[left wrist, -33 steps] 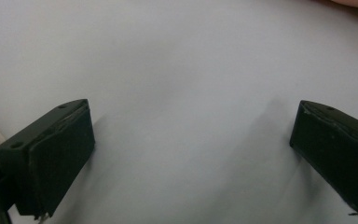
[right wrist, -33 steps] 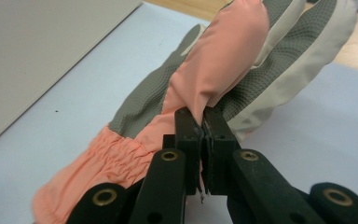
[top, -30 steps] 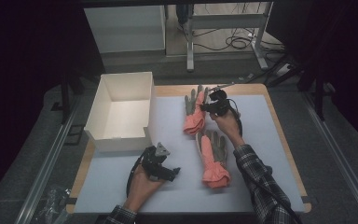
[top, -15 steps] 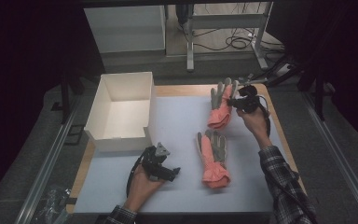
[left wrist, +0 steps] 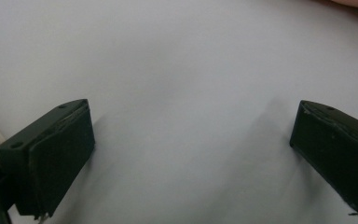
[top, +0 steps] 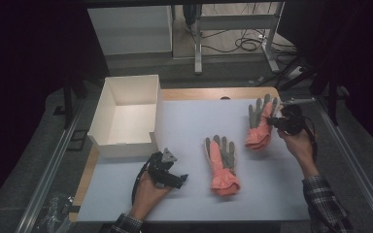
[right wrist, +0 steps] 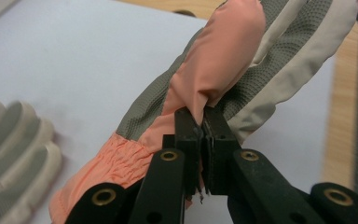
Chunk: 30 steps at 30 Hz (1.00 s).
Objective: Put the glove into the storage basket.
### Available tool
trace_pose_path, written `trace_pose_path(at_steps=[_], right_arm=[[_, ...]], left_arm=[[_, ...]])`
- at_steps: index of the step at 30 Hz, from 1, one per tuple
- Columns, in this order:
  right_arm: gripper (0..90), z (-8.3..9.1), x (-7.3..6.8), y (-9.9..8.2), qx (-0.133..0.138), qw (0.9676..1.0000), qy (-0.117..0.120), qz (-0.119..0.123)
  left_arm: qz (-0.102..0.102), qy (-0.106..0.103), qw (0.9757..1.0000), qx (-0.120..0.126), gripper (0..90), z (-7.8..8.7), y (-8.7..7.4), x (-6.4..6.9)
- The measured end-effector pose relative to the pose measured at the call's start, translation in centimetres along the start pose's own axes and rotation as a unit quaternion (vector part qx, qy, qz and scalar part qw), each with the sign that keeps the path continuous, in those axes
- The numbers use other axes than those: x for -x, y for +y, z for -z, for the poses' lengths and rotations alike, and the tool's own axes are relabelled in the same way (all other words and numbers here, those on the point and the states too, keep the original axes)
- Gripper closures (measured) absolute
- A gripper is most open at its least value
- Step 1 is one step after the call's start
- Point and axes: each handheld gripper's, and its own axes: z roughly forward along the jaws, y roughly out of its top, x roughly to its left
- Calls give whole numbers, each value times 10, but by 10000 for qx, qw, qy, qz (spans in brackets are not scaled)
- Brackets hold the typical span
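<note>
right gripper (right wrist: pixel 203 128) clamped on glove (right wrist: pixel 223 70)

A wooden table (top: pixel 213 93) is seen, covered almost wholly by a pale sheet (top: pixel 194 121). On the sheet's left edge an open white box (top: pixel 126 116) is set. Near the middle a salmon-and-grey glove (top: pixel 221 162) is laid flat, fingers pointed away, cuff towards the person.
</note>
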Motion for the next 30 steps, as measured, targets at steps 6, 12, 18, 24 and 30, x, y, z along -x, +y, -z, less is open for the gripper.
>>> trace_pose_path(at_steps=[6, 12, 18, 24, 30], right_arm=[[849, 14, 10, -20, -177, 9992, -367, 18], [835, -1, 0, -27, -274, 9992, -304, 27], [777, -3, -7, -23, -123, 9998, -133, -11], [709, -8, -23, -12, 73, 9999, 105, 59], [651, -23, -48, 6, 147, 9988, 387, 256]], left_arm=[[2, 2, 10000, -6, 0, 0, 0, 0], [-2, -3, 10000, -7, 0, 0, 0, 0], [-2, 2, 10000, 1, 0, 0, 0, 0], [-1, 2, 10000, -1, 0, 0, 0, 0], [-3, 2, 10000, 0, 0, 0, 0, 0]])
